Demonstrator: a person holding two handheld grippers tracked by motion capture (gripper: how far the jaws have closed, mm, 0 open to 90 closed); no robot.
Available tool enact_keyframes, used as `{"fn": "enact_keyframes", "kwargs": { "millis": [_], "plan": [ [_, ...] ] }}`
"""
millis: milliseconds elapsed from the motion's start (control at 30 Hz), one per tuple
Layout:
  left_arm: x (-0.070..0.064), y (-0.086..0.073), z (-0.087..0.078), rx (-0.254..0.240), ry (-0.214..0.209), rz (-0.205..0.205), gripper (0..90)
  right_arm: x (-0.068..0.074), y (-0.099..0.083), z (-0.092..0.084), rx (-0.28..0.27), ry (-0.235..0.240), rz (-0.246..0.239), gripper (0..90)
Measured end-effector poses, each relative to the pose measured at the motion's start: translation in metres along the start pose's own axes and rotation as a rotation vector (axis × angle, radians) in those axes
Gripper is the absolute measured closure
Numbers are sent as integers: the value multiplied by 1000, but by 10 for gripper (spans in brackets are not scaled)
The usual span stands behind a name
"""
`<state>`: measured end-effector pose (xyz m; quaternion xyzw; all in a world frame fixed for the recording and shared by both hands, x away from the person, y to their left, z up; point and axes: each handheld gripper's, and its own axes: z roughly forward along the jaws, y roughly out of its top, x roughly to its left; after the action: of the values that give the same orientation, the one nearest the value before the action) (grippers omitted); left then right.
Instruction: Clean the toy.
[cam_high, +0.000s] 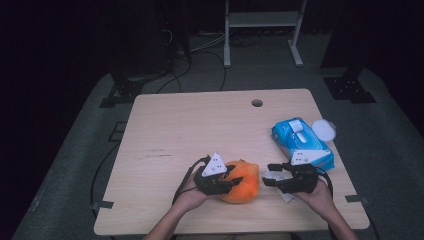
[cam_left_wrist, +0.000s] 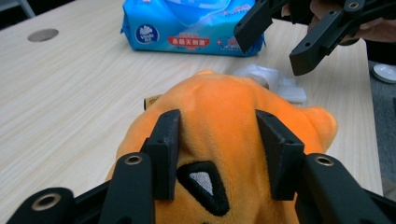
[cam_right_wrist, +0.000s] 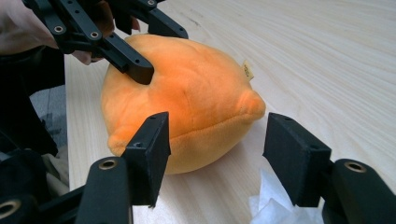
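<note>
An orange plush toy (cam_high: 243, 183) (cam_right_wrist: 187, 93) lies near the front edge of the wooden table (cam_high: 190, 130). My left gripper (cam_high: 232, 181) (cam_left_wrist: 219, 126) is shut on it from the left, its pads pressed into the soft body (cam_left_wrist: 224, 102). My right gripper (cam_high: 267, 175) (cam_right_wrist: 217, 140) stands open just right of the toy, jaws pointing at it and touching nothing. A crumpled white tissue (cam_left_wrist: 275, 81) (cam_right_wrist: 275, 200) lies on the table under the right gripper. The left gripper view also takes in the right gripper (cam_left_wrist: 275, 49), and the right gripper view the left gripper (cam_right_wrist: 156, 49).
A blue pack of wet wipes (cam_high: 300, 142) (cam_left_wrist: 187, 28) lies at the right behind the right gripper, with a round white lid (cam_high: 324, 129) beside it. A cable hole (cam_high: 257, 103) sits near the table's far edge. Stands and cables occupy the dark floor beyond.
</note>
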<state>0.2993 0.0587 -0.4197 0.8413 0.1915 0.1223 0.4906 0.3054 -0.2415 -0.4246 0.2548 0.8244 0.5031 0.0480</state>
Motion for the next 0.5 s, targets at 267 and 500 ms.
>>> {"fn": "enact_keyframes", "kwargs": {
  "millis": [267,500],
  "plan": [
    [5,4,-6,-27,21,-9,595,-2,0,-2,-14,1,12,394],
    [10,1,-8,-26,28,-17,623,-4,-1,0,-13,3,21,388]
  ]
}}
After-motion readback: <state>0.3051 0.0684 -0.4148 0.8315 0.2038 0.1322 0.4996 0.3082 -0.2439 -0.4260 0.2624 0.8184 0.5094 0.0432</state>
